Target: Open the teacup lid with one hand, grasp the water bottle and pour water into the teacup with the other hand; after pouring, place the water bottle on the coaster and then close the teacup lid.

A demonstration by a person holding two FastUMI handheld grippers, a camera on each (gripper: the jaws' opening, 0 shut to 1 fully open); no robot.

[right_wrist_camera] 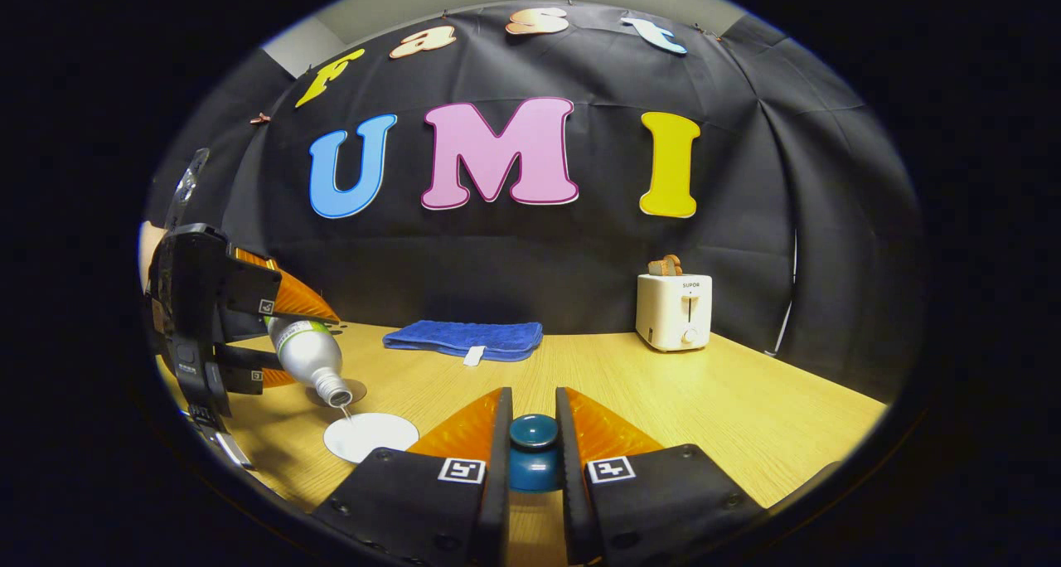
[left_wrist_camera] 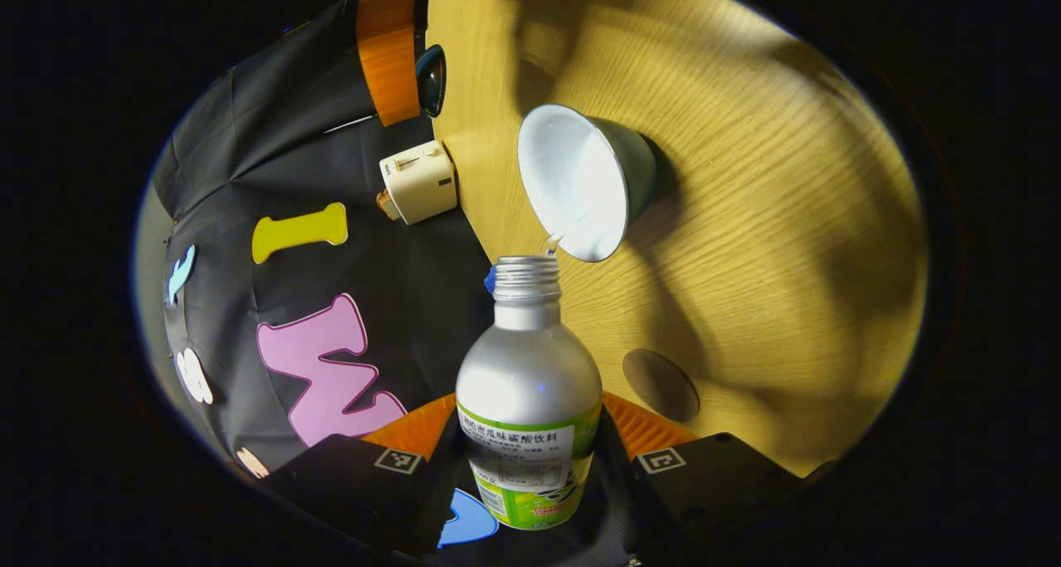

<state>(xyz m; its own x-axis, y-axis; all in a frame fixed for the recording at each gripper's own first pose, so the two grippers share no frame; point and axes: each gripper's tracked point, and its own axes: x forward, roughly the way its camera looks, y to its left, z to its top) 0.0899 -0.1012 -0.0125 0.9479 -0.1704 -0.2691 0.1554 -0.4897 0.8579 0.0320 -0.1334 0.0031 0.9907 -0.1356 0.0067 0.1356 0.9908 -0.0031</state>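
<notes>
Left fingers (left_wrist_camera: 530, 459) clamped on tipped water bottle (left_wrist_camera: 529, 385), right fingers (right_wrist_camera: 534, 434) around teacup lid (right_wrist_camera: 533, 451)

The left gripper (right_wrist_camera: 249, 335) and its tilted water bottle (right_wrist_camera: 308, 353) hang over the teacup (right_wrist_camera: 370, 436), blocking the way in from above and the left. A blue towel (right_wrist_camera: 464, 339) and a toaster (right_wrist_camera: 674, 311) stand along the back wall. The tabletop (right_wrist_camera: 746, 409) to the right lies bare.
</notes>
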